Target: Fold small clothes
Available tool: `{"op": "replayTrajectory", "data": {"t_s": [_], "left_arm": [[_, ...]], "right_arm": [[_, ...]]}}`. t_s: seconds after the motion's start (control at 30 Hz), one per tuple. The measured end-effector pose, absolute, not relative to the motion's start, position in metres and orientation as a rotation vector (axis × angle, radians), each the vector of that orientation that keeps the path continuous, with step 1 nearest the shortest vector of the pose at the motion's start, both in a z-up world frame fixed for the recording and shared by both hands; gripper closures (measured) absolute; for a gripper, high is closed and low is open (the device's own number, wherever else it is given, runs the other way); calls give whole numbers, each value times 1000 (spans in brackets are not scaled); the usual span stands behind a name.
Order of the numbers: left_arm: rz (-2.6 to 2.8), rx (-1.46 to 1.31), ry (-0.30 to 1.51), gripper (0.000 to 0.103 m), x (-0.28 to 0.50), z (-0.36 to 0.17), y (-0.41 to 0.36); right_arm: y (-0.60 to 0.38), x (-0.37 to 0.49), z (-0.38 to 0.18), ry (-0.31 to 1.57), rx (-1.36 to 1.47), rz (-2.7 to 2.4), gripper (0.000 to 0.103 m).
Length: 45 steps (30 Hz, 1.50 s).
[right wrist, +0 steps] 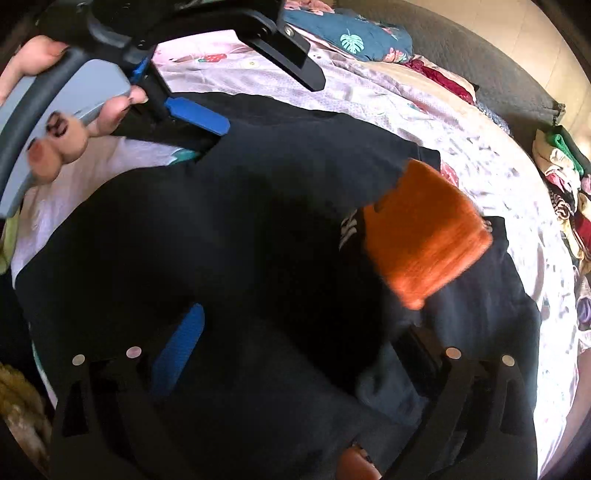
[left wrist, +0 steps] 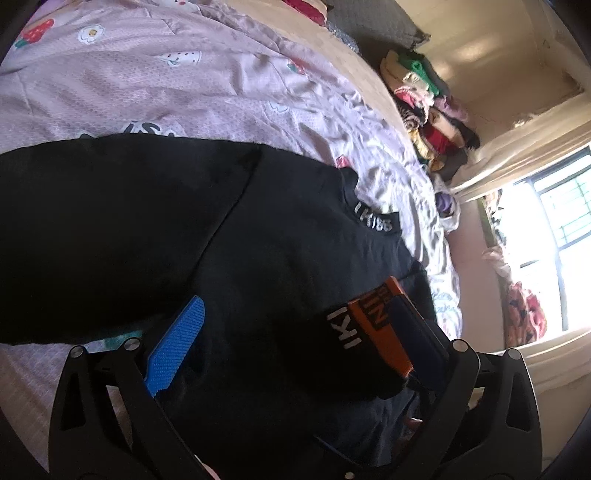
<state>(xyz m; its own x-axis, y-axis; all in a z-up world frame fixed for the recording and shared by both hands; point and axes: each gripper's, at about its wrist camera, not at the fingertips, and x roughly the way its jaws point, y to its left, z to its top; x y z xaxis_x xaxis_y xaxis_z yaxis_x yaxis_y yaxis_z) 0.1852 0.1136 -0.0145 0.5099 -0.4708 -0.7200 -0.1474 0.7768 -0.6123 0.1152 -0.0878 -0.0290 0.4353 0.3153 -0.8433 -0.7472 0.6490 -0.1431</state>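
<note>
A black garment point(left wrist: 129, 229) with an orange band point(left wrist: 384, 332) and white lettering lies spread on a pink patterned bedsheet point(left wrist: 184, 92). My left gripper point(left wrist: 295, 332) stands wide open with the black cloth between its blue fingers point(left wrist: 177, 347); its right finger is behind the orange band. In the right wrist view the same garment point(right wrist: 221, 240) fills the middle, with the orange band point(right wrist: 428, 232) blurred. My right gripper point(right wrist: 303, 332) is also wide open over the cloth. The left gripper point(right wrist: 195, 114) shows at top left, held by a hand point(right wrist: 55, 144).
A stack of folded clothes point(left wrist: 428, 110) sits at the far edge of the bed, also in the right wrist view point(right wrist: 565, 184). A dark blue leaf-print cloth point(right wrist: 351, 33) lies at the bed's head. A bright window point(left wrist: 554, 240) is at the right.
</note>
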Motion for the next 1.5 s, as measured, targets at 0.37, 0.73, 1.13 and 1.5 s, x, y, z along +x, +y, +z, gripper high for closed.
{"op": "replayTrajectory", "data": {"t_s": [0.37,0.73,1.13,1.5], "left_arm": [[-281,-653,1138,9,177,-31,79],[-274,-594,1133,95,183,-42,47],[-367,-382,857,95,197,72,27],[-233,-445,1003,94,209,-5,66]], "right_arm": [[-137,108,-2,840,-418,745,5],[-258,168,28,808,20,524,5],[-351,173,34,732,231,235,5],[-306,180,22,762,78,203,5]]}}
